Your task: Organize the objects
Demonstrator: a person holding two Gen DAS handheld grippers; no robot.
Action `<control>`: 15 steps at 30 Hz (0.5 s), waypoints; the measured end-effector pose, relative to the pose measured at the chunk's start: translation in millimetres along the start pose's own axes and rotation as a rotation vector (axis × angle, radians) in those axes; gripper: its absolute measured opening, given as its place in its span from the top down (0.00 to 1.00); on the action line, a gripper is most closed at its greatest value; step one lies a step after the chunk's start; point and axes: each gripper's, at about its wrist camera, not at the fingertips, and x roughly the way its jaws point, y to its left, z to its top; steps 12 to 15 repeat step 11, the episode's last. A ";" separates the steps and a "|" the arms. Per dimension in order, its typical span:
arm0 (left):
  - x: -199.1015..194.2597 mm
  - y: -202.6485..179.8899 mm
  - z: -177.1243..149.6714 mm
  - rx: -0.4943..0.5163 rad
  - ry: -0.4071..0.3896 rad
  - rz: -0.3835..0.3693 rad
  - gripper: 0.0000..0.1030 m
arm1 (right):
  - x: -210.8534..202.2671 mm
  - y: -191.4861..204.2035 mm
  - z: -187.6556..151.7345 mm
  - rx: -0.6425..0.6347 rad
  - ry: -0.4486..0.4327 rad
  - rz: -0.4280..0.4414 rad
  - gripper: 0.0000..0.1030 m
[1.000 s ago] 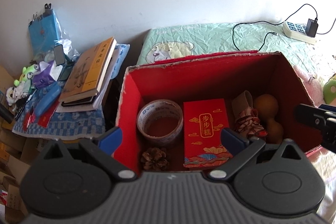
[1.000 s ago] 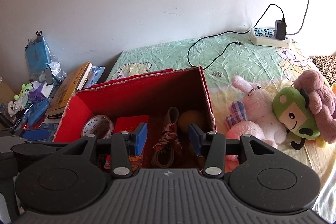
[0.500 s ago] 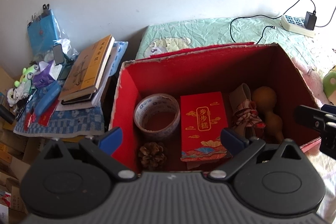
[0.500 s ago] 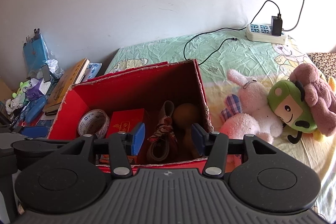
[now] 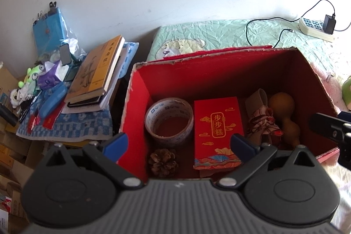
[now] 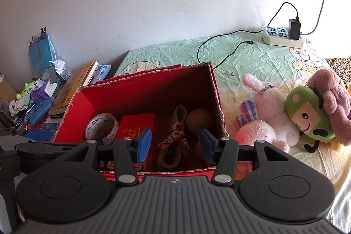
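Hovering over the red box [image 5: 230, 63] with both tools, you hold nothing yet. Your left gripper [image 5: 178, 145] has its fingers spread wide and bare; the tape roll [image 5: 169, 120], the pine cone [image 5: 163, 159] and the red gift pack [image 5: 217, 132] all sit in the gap between them, lower down on the box floor. Your right gripper [image 6: 175, 144] is spread too, narrower, with the strappy shoe [image 6: 174, 144] framed between its fingers and the gourd [image 6: 198, 120] just inside the right one.

Progress, as a judgement: five items already lie in the box, so the packing looks partly done. Left over, beyond your right finger, are the pink bunny [image 6: 265, 117] and the green plush [image 6: 311, 115] on the bedsheet [image 6: 252, 54], both well apart from the box. Off past your left finger the books [image 5: 98, 71] and small clutter sit on a side surface; whether they belong to the job, cannot tell.

Against the earlier frames: both views show the box a bit lower and closer, so you have drifted forward and over it. Box contents are unchanged, finger spread the same on both sides.
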 end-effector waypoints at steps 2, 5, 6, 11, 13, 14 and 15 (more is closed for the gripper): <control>2.0 0.8 0.6 -0.001 0.003 -0.009 0.07 | 0.8 -1.1 0.8 0.004 -0.001 -0.003 0.50; 5.9 1.6 1.1 -0.008 0.008 -0.039 0.10 | 3.6 -2.5 1.9 0.011 0.002 -0.004 0.50; 7.6 2.6 1.3 -0.014 0.013 -0.049 0.12 | 5.0 -2.6 2.0 0.013 0.005 -0.004 0.50; 9.8 1.4 4.3 -0.010 -0.008 -0.024 0.14 | 9.6 -0.2 3.8 0.006 0.005 0.007 0.50; 9.8 1.4 4.3 -0.010 -0.008 -0.024 0.14 | 9.6 -0.2 3.8 0.006 0.005 0.007 0.50; 9.8 1.4 4.3 -0.010 -0.008 -0.024 0.14 | 9.6 -0.2 3.8 0.006 0.005 0.007 0.50; 9.8 1.4 4.3 -0.010 -0.008 -0.024 0.14 | 9.6 -0.2 3.8 0.006 0.005 0.007 0.50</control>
